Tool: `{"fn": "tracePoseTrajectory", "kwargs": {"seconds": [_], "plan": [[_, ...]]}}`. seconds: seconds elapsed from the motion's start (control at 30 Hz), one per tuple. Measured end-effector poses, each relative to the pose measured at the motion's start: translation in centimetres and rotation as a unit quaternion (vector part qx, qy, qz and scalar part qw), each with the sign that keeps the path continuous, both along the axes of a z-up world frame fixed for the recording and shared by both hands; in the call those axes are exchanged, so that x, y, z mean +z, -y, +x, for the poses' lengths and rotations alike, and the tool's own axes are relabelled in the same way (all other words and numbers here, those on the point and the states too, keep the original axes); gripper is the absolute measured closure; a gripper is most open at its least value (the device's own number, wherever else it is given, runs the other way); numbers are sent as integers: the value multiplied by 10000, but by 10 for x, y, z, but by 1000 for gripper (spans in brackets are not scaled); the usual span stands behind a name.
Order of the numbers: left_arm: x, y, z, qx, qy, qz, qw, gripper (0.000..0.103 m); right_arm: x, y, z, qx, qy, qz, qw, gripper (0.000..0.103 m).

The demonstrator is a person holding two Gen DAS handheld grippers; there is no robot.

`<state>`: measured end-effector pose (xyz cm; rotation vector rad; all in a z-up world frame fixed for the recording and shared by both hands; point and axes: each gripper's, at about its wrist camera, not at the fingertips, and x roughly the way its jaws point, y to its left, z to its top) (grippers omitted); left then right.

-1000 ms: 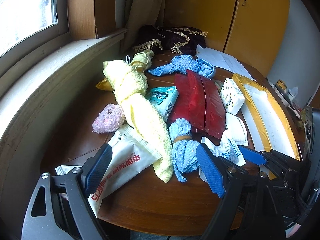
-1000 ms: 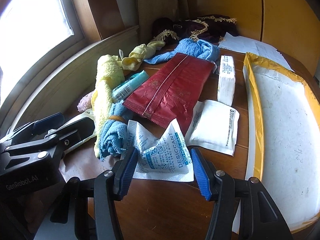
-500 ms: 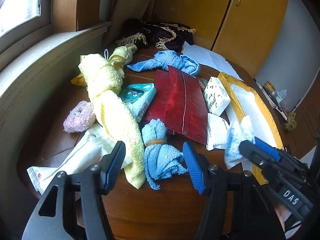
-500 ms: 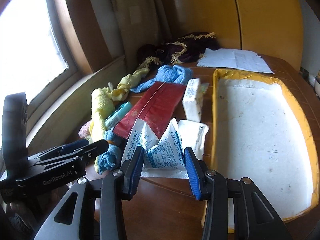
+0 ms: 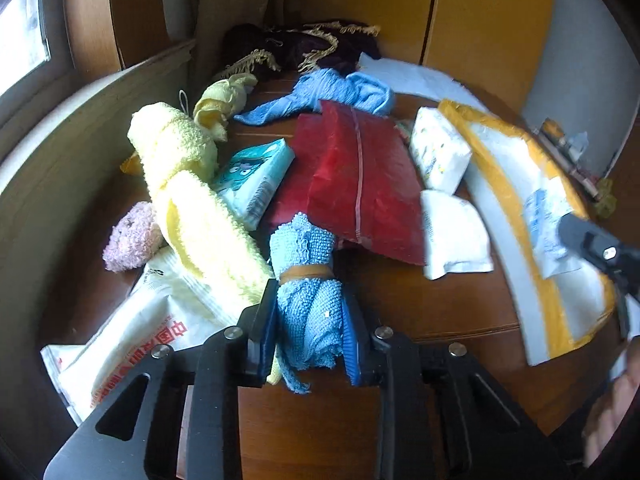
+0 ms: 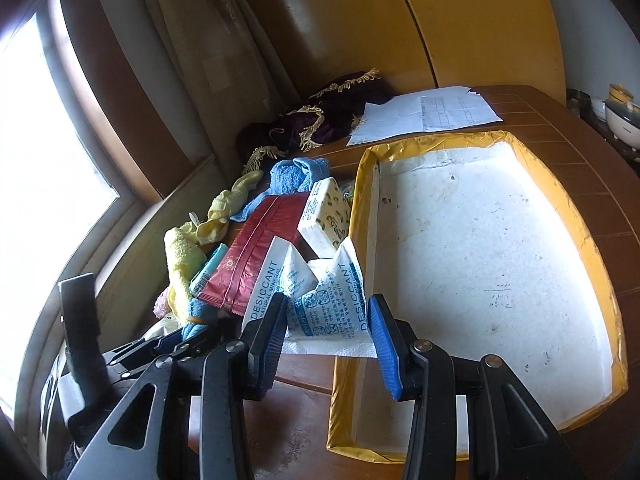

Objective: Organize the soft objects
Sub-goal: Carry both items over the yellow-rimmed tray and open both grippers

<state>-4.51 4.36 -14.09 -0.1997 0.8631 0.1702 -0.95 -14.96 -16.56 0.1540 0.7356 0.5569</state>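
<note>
A blue rolled towel (image 5: 306, 248) with a tan band lies at the wooden table's near edge. My left gripper (image 5: 310, 324) is shut on its near end, a finger pressed on each side. My right gripper (image 6: 328, 332) is shut on a white and blue desiccant packet (image 6: 320, 292), held above the table just left of the tray's near left rim. The white foam tray (image 6: 532, 152) with yellow taped edges holds nothing. In the left wrist view the desiccant packet (image 5: 548, 224) hangs blurred over the tray (image 5: 500, 160).
A yellow towel (image 5: 188, 184), pink fluffy ball (image 5: 128, 236), teal tissue pack (image 5: 252, 176), red pouch (image 5: 360, 184), white packs (image 5: 440, 148) and a printed white bag (image 5: 132, 340) crowd the table's left. Blue cloth (image 5: 340, 88), dark fringed cloth (image 5: 304, 48) and papers (image 6: 432, 112) lie behind.
My left gripper moved forward and shut on the blue rolled towel. My right gripper shut on the desiccant packet, lifted it off the table and carried it right toward the tray.
</note>
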Motion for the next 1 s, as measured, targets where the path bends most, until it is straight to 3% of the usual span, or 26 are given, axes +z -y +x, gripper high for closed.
{"fn": "tracePoseTrajectory", "kwargs": {"seconds": [0.1, 0.23, 0.37, 0.47, 0.53, 0.63, 0.77, 1.0], "plan": [[20, -1, -10, -275, 394, -470, 9977, 79, 0, 7, 3, -44, -63, 119, 9999, 60], [37, 7, -15, -835, 657, -1189, 9872, 79, 1, 20, 9, -222, -67, 166, 9996, 60], [50, 33, -16, -1245, 811, -1263, 9808, 79, 3, 43, 21, -562, -14, 64, 9984, 60], [62, 49, -6, -1417, 966, -1312, 9764, 79, 1, 65, 36, -1123, 128, -397, 9928, 60], [66, 63, 10, -1471, 907, -1306, 9763, 79, -10, 80, 49, -1450, -62, -708, 9869, 60], [62, 88, 36, -1713, 771, -1443, 9715, 79, -31, 96, 53, -1512, -441, -680, 9852, 60], [49, 130, 58, -2065, 578, -1347, 9674, 79, -31, 92, 34, -1529, -224, -1076, 9821, 60], [17, 153, 85, -2097, -87, -1218, 9701, 79, -31, 99, 28, -1548, -498, -975, 9819, 61]]}}
